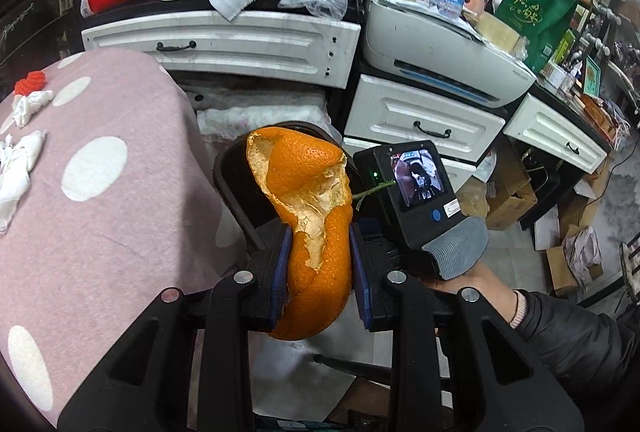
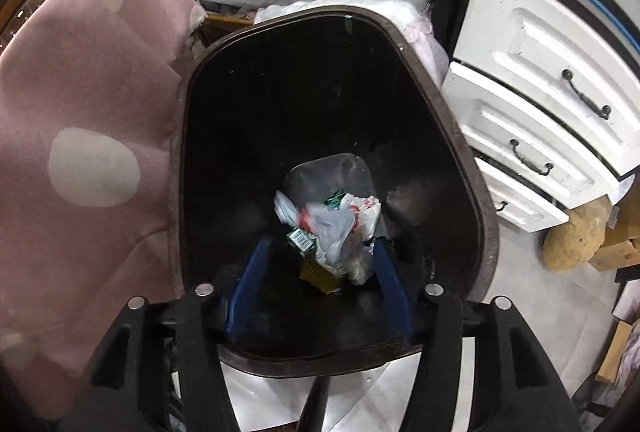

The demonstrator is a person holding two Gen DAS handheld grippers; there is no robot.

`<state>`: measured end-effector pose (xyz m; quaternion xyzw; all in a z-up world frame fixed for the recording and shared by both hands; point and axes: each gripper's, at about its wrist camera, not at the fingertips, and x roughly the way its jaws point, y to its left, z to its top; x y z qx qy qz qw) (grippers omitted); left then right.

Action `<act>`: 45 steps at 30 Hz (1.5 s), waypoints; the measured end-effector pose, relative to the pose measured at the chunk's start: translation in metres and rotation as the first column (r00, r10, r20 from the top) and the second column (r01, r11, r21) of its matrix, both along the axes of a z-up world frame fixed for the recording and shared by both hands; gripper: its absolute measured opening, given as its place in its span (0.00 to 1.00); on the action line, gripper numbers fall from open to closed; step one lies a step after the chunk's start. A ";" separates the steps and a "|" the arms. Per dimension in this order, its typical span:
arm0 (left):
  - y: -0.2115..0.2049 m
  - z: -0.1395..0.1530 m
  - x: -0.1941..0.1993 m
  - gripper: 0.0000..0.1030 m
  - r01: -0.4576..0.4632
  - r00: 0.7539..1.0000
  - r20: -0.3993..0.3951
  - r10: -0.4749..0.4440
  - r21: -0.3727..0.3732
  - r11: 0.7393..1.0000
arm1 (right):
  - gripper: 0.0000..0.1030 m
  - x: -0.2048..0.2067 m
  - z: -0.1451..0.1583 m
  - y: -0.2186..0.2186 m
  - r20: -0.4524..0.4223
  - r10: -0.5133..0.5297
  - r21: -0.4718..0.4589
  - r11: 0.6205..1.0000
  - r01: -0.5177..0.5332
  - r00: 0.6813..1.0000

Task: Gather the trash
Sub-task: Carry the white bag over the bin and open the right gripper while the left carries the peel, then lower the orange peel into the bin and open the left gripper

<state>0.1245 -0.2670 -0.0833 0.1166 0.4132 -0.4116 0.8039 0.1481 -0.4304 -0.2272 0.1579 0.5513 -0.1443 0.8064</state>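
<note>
My left gripper (image 1: 320, 264) is shut on a large piece of orange peel (image 1: 308, 208), held upright above the dark trash bin (image 1: 228, 172), whose rim shows behind it. The other gripper's body with its small screen (image 1: 416, 188) hangs just right of the peel. In the right wrist view my right gripper (image 2: 318, 272) is open and empty over the mouth of the bin (image 2: 476, 200). Crumpled plastic wrappers and packaging (image 2: 332, 228) lie at the bin's bottom. Crumpled white tissues (image 1: 20, 160) lie on the pink polka-dot tablecloth (image 1: 112, 200) at the left.
White drawer units (image 1: 420, 120) stand behind and right of the bin, with a printer (image 1: 444, 64) on top. Cups, bottles and bags crowd the counter. Cardboard boxes (image 1: 512, 196) sit on the floor at the right. The tablecloth (image 2: 80, 152) hangs against the bin's left rim.
</note>
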 end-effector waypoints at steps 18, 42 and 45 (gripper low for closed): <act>-0.044 -0.057 0.011 0.28 0.011 0.998 -0.066 -0.003 0.112 0.994 | 0.63 -0.049 0.065 -0.060 0.153 -0.204 -0.083 0.972 0.219 0.967; -0.103 -0.138 0.039 0.39 0.025 0.995 -0.103 0.001 0.252 0.967 | 0.67 -0.066 0.093 -0.071 0.236 -0.232 -0.033 0.968 0.247 0.944; -0.104 -0.136 0.038 0.68 0.038 0.996 -0.089 -0.018 0.234 0.972 | 0.68 -0.066 0.095 -0.070 0.243 -0.227 -0.036 0.969 0.242 0.943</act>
